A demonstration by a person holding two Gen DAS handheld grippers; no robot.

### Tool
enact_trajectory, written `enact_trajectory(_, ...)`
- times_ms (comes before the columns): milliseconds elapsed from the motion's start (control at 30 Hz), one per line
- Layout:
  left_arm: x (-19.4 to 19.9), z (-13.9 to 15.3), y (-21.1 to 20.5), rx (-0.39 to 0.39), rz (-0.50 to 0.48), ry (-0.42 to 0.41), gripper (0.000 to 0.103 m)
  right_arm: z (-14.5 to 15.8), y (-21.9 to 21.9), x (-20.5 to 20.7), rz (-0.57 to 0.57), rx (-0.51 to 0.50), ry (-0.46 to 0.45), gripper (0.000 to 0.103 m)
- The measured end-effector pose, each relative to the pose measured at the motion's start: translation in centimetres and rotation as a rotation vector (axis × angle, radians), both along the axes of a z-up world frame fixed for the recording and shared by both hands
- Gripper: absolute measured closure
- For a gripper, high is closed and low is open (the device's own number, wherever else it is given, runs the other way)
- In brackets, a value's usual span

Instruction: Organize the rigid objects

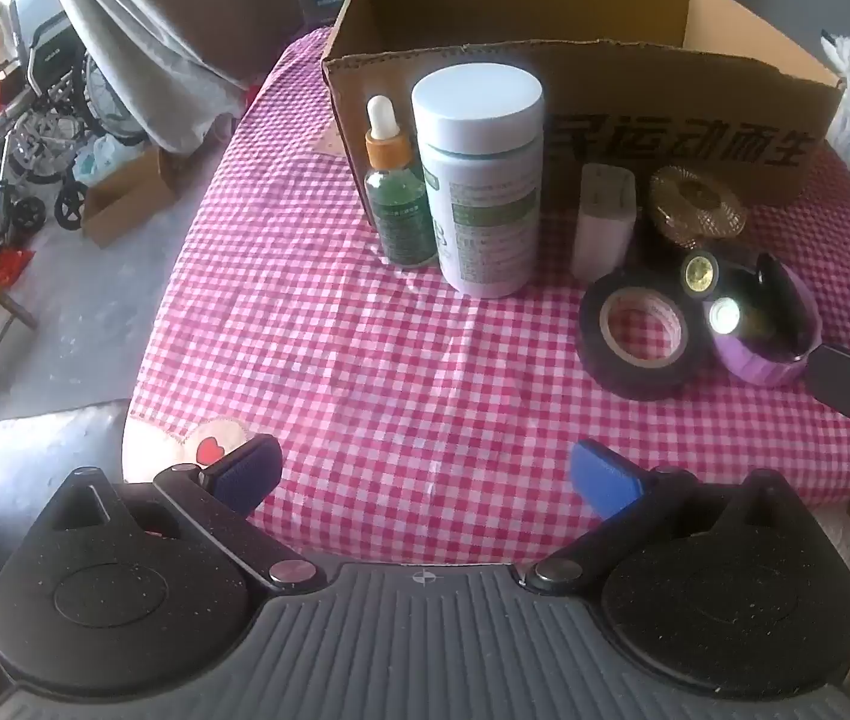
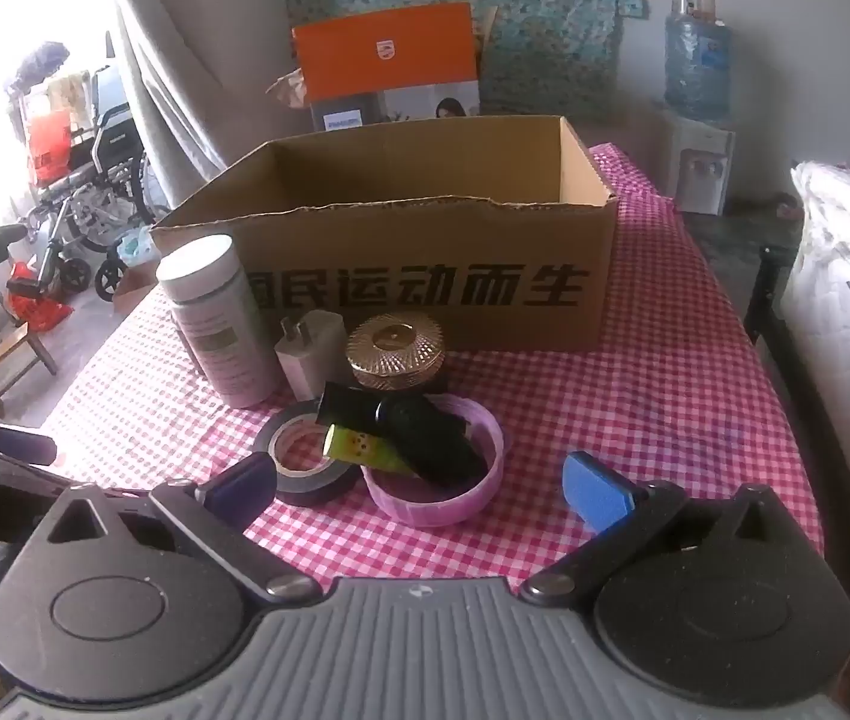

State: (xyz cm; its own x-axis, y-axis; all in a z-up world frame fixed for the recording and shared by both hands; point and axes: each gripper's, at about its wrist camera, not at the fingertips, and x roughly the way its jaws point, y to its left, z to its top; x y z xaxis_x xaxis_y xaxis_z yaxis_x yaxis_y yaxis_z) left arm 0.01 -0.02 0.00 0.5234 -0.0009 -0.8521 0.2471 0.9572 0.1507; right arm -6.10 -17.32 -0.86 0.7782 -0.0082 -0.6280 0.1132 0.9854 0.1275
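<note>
An open cardboard box [image 1: 574, 54] [image 2: 401, 276] stands on the red-checked table. In front of it stand a green dropper bottle [image 1: 398, 198], a white-capped pill bottle [image 1: 481, 180] [image 2: 215, 318], a white charger [image 1: 601, 228] [image 2: 311, 351] and a gold round lid [image 1: 697, 201] [image 2: 395, 354]. A black tape roll [image 1: 643, 339] [image 2: 305, 462] lies beside a purple ring dish [image 1: 778, 330] [image 2: 442, 480] holding dark tubes [image 2: 425, 438]. My left gripper [image 1: 425, 474] is open and empty, short of the bottles. My right gripper [image 2: 419, 489] is open, just before the dish.
The checked tablecloth [image 1: 365, 372] [image 2: 664, 390] ends at the left edge over the floor. A wheelchair [image 1: 47, 120] [image 2: 95, 180] and a small stool [image 2: 5, 366] stand left. An orange box [image 2: 386, 60] sits behind. A white mattress [image 2: 844, 330] lies right.
</note>
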Motion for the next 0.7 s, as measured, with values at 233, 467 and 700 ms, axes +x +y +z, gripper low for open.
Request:
enact_trajectory(233, 0.5, -0.1, -0.7, -0.005, -0.019, 0.015, 0.0, 0.1, -0.8, 0.3, 0.018, 0.013, 0.007, 0.0)
enact_trajectory(467, -0.2, 0.1, -0.2, -0.019, -0.032, -0.003, 0.0, -0.1, -0.9, 0.5, -0.007, -0.002, 0.018, 0.0)
enact_trajectory(700, -0.3, 0.1, -0.3, -0.02, -0.04, -0.003, 0.0, -0.1, -1.0, 0.6, -0.009, -0.005, 0.027, 0.0)
